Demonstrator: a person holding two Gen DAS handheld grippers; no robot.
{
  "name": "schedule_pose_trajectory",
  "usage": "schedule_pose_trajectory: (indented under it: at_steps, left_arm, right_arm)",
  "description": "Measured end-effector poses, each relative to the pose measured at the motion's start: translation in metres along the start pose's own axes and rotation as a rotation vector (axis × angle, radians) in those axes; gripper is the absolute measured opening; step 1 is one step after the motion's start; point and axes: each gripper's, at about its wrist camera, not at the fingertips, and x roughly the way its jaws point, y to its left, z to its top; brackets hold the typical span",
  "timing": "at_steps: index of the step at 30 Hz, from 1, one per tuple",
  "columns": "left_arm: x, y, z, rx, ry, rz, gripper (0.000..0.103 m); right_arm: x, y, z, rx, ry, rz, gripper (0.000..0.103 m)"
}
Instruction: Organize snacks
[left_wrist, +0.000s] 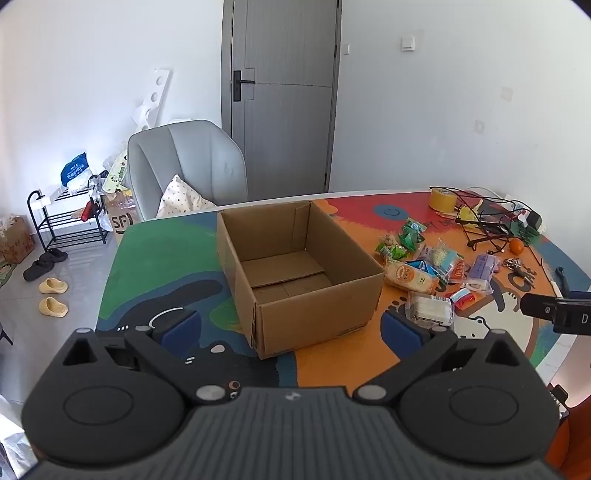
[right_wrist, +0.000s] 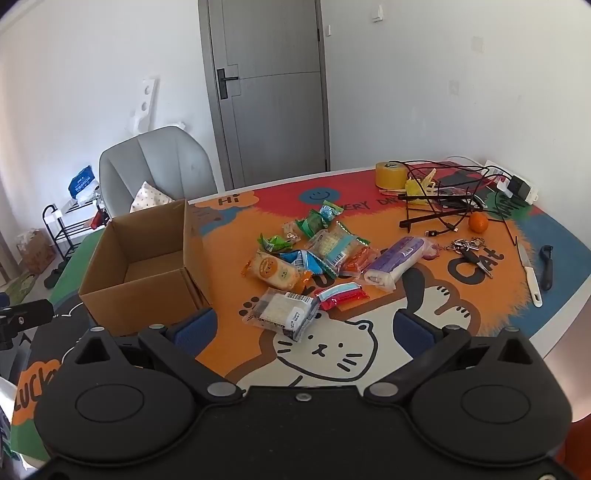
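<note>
Left gripper (left_wrist: 290, 326): wide, empty, your cardboard box (left_wrist: 295, 273) ahead | snacks (right_wrist: 314, 258): piled right of box | right gripper (right_wrist: 303, 328): wide, empty; nearest cracker pack (right_wrist: 282, 308) may slip, or you snag keys (right_wrist: 471, 251).

Bright, even daylight fills both views, and shadows fall soft. Focus is sharp throughout. Fisheye distortion bends the edges, with dark corners.
</note>
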Motion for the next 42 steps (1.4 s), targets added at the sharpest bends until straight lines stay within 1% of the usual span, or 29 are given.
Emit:
schedule_pose_trajectory:
  at_steps: [4,6,9,31,35,40,42]
  left_arm:
    - [0.0,-0.001,0.0,0.0,0.002,0.0,0.103]
    - [0.0,0.0,0.0,0.0,0.0,0.001,0.103]
    - [0.0,0.0,0.0,0.001,0.001,0.001,0.103]
    - [-0.002,-0.001,0.002,0.0,-0.005,0.001,0.103]
    - [-0.002,-0.001,0.002,0.0,-0.006,0.001,0.103]
    - [-0.004,-0.002,0.003,0.002,-0.009,-0.001,0.103]
    - [-0.004,-0.003,0.003,0.0,-0.009,0.004,0.103]
  right_arm:
    - [0.003,-0.001,0.0,0.007,0.008,0.002,0.103]
    - [0.001,0.007,-0.002,0.008,0.005,0.001,0.103]
    - [0.002,-0.001,-0.003,0.003,-0.004,0.006,0.103]
    - [-0.001,-0.001,-0.001,0.004,-0.01,0.0,0.103]
    - [-0.003,0.0,0.0,-0.005,-0.039,-0.007,0.103]
    - [-0.003,-0.002,0.0,-0.001,-0.03,-0.005,0.103]
    - [-0.004,-0.003,0.001,-0.001,-0.041,-0.007,0.103]
